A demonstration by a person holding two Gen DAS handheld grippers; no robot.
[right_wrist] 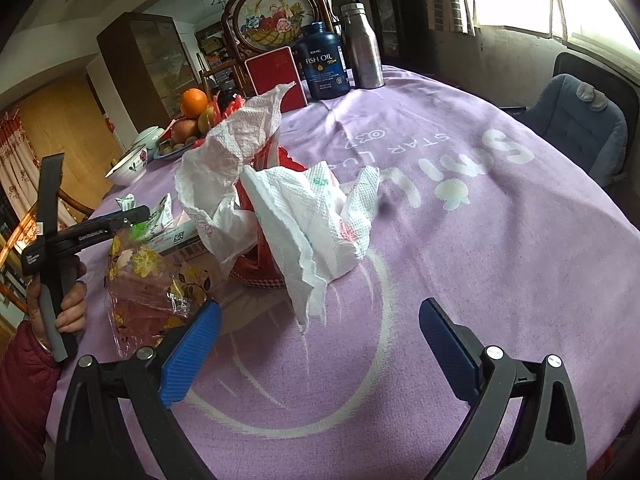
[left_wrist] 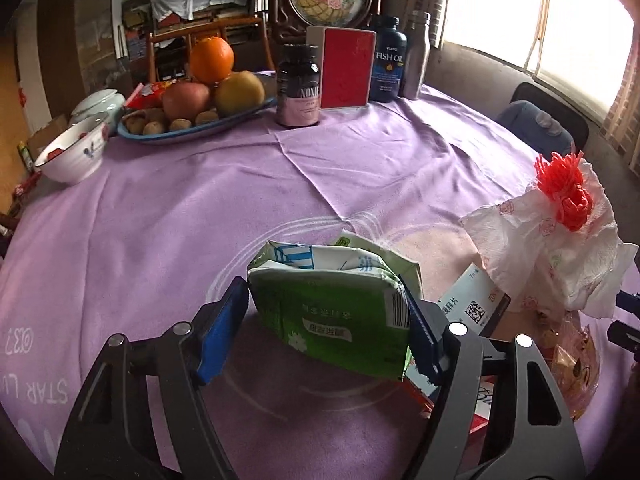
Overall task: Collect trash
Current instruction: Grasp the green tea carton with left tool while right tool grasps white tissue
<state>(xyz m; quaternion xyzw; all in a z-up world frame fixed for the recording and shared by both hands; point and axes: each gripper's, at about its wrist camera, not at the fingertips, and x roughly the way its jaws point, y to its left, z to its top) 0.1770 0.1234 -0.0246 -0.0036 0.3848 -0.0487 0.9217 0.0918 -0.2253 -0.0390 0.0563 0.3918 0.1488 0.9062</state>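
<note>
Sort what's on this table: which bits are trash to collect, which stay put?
Trash: green carton between the left gripper fingers, crumpled tissues, clear wrapper, flat box.
Stays: fruit plate, bowl, fish oil bottle, steel flask.

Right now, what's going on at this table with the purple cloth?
A person is clearing trash with a handheld gripper in each hand. The left gripper has its blue fingers closed on a crumpled green and white carton. The right gripper hangs open and empty just short of a heap of crumpled white paper towels, beside a clear floral plastic wrapper.
</note>
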